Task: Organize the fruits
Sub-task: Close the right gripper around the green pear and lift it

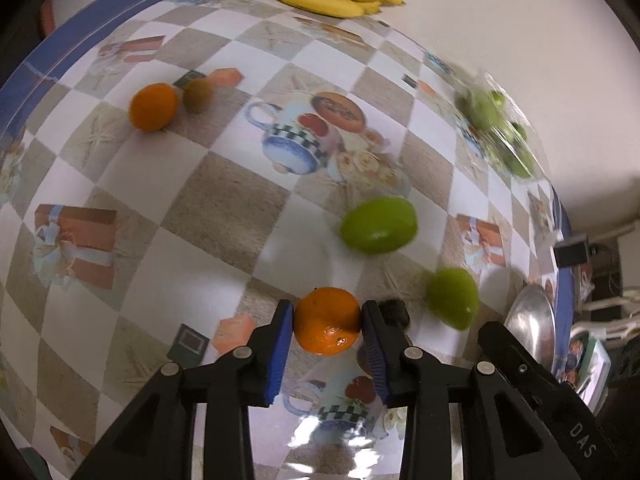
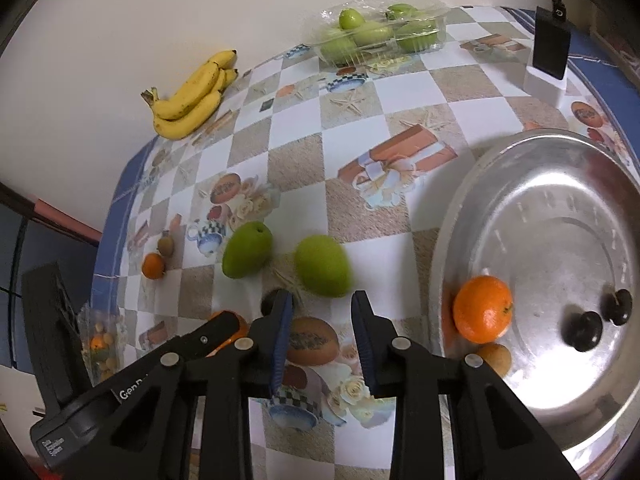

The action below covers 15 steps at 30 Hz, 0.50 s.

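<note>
While tilted down, left gripper point(image 1: 328, 320) around orange point(image 1: 327, 320).

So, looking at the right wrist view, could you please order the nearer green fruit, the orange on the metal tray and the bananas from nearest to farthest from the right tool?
1. Nearer green fruit, just beyond the right tool.
2. Orange, to the right, on the metal tray.
3. Bananas, far left at the table's back edge.
</note>
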Tool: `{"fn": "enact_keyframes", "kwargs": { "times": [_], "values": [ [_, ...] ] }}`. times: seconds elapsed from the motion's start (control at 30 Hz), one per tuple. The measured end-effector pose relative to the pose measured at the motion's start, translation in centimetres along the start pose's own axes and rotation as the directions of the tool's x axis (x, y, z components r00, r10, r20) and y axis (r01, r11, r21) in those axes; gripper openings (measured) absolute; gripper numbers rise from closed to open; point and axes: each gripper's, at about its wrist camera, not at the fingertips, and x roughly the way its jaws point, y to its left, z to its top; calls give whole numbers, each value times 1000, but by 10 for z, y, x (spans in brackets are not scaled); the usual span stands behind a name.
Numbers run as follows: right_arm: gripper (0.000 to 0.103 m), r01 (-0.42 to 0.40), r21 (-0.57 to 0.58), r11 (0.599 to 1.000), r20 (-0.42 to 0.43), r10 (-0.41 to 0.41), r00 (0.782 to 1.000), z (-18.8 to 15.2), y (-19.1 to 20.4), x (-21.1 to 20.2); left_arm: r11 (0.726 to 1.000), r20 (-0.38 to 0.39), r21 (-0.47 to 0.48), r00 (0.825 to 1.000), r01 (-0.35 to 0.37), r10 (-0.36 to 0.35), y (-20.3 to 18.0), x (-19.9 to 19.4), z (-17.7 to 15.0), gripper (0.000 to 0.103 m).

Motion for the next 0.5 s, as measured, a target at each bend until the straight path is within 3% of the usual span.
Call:
{"fn": "enact_keyframes", "kwargs": {
  "times": [0.17,0.5],
  "values": [
    [44,7,11,1000,13,-7,1000,8,-5,9,999,24,-37,1000,1,0,6,-3,5,37],
    [48,63,5,998,52,-63,997,25,-14,18,997,22,-77,1000,10,-8,7,2,14,37]
  ]
}}
